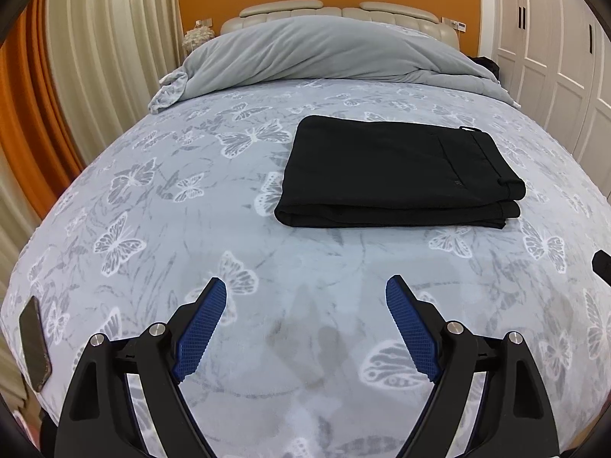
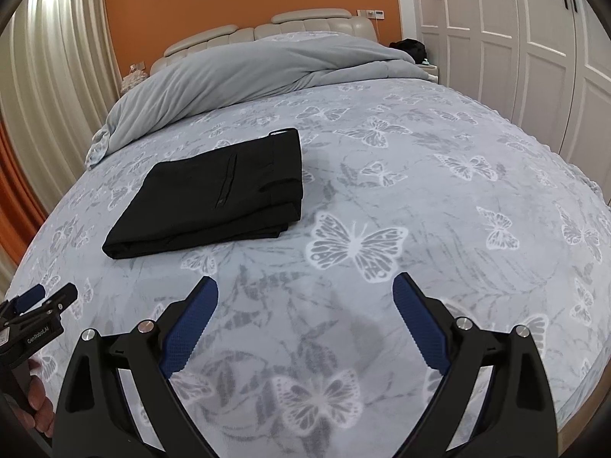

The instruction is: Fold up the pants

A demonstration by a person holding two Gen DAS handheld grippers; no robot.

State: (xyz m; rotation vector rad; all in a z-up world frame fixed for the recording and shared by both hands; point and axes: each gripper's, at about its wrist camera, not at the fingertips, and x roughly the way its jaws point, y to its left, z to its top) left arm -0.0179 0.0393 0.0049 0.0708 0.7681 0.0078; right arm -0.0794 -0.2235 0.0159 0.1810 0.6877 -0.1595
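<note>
The left gripper (image 1: 305,297) and right gripper (image 2: 305,294) both hang with jaws spread wide and empty over the butterfly-print bedspread (image 1: 152,229). The black pants (image 1: 397,171) lie at one o'clock in the left view, eleven o'clock in the right, folded into a flat stack; the folding looks finished, so only withdrawal seems needed. A grey duvet (image 1: 324,49) sits at twelve, a phone (image 1: 34,347) at eight.

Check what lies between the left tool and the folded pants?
Nothing but bare butterfly-print bedspread. The left wrist view shows the left tool open and empty, short of the folded black pants, with only printed fabric between them.
</note>
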